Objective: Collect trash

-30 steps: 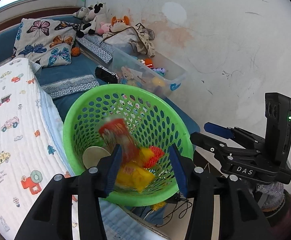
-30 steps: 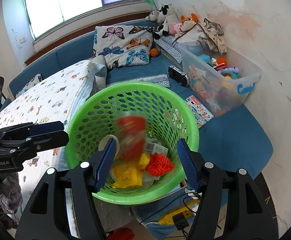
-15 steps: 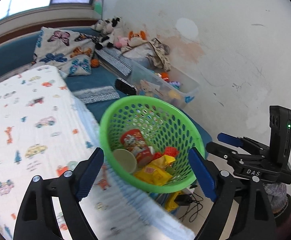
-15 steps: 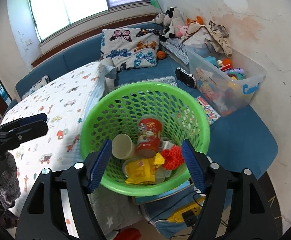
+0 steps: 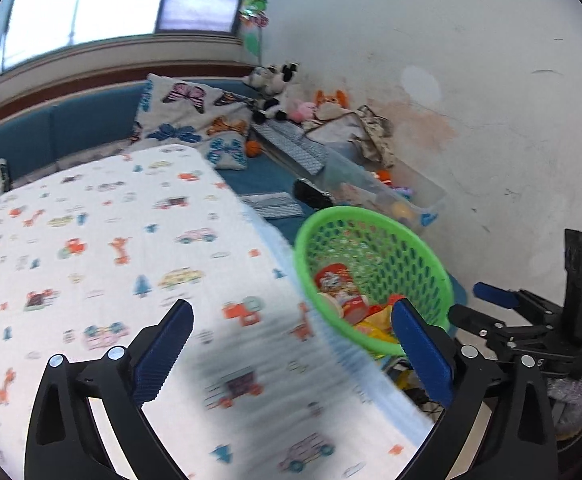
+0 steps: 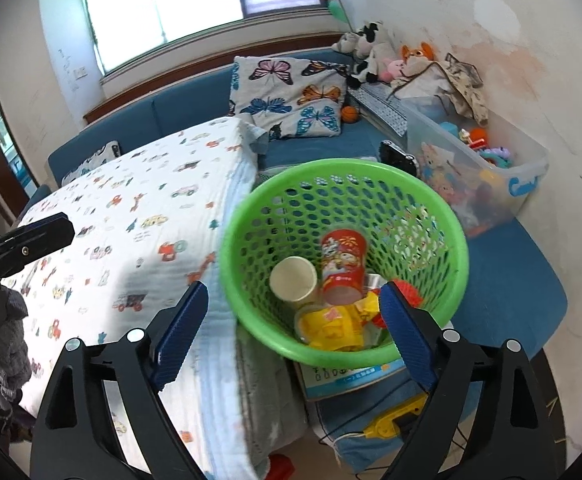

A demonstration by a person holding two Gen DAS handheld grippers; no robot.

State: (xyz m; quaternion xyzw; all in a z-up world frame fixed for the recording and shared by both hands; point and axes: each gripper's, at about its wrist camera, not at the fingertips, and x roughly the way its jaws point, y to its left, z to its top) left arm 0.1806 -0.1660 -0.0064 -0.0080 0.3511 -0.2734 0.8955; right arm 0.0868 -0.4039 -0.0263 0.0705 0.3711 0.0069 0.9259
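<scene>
Red cup (image 6: 343, 266) landed in green basket (image 6: 443, 208) — both grippers' fingers just spread, empty; left gripper (image 5: 291, 350) swung off over bed (image 5: 91, 240), right gripper (image 6: 291, 330) hovered at basket — drop done.

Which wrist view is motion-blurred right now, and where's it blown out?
Left wrist: the patterned blanket smears badly near the bottom, and the window is washed out. Right wrist: mostly sharp, green basket crisp, only its window overexposed.
</scene>
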